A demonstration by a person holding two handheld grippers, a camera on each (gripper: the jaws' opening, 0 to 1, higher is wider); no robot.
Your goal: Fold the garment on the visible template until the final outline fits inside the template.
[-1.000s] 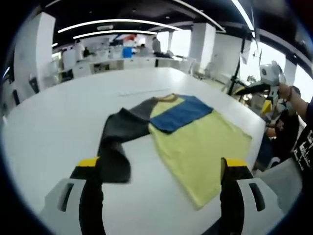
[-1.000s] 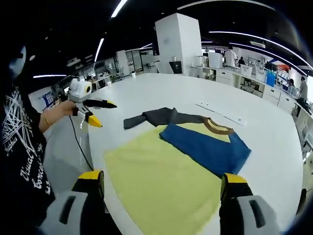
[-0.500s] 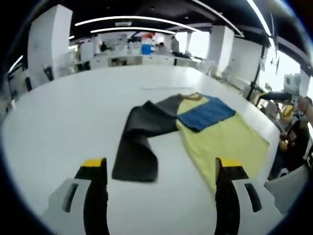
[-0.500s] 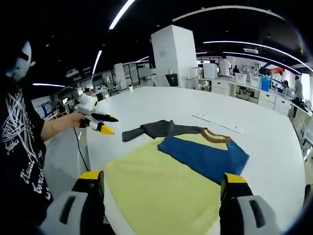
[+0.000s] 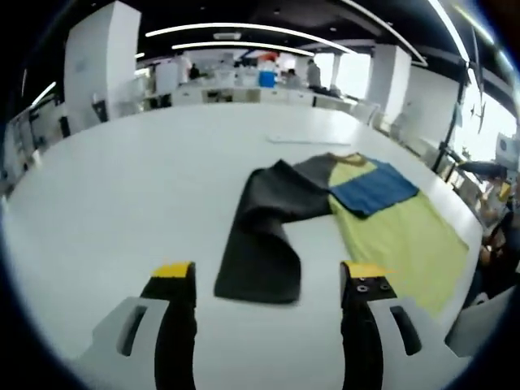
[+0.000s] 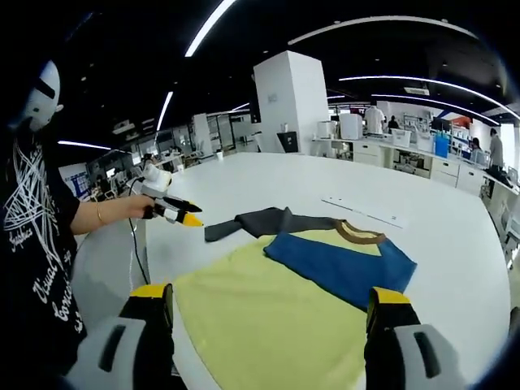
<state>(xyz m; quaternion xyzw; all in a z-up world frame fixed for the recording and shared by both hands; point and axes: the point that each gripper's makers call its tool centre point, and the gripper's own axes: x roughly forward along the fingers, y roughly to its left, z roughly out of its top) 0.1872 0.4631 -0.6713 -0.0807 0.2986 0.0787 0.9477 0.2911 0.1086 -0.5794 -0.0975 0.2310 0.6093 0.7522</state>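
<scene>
A shirt lies flat on the white table (image 5: 114, 179). It has a yellow body (image 5: 402, 236), a blue sleeve (image 5: 374, 188) folded across the chest and a dark grey sleeve (image 5: 264, 236) stretched out sideways. My left gripper (image 5: 268, 275) is open, low over the table, and the grey sleeve's cuff lies just ahead between its jaws. In the right gripper view a hand holds that left gripper (image 6: 180, 213) near the grey sleeve (image 6: 256, 221). My right gripper (image 6: 270, 294) is open above the shirt's yellow hem (image 6: 268, 317), holding nothing.
A thin pale strip (image 6: 361, 210) lies on the table beyond the collar (image 6: 357, 236). A person in a black printed T-shirt (image 6: 32, 244) stands at the table's edge. Benches, pillars and other people fill the room behind.
My left gripper has swung over toward the grey sleeve, so its cuff now sits between the jaws. The right gripper has stayed put and the shirt has not moved.
</scene>
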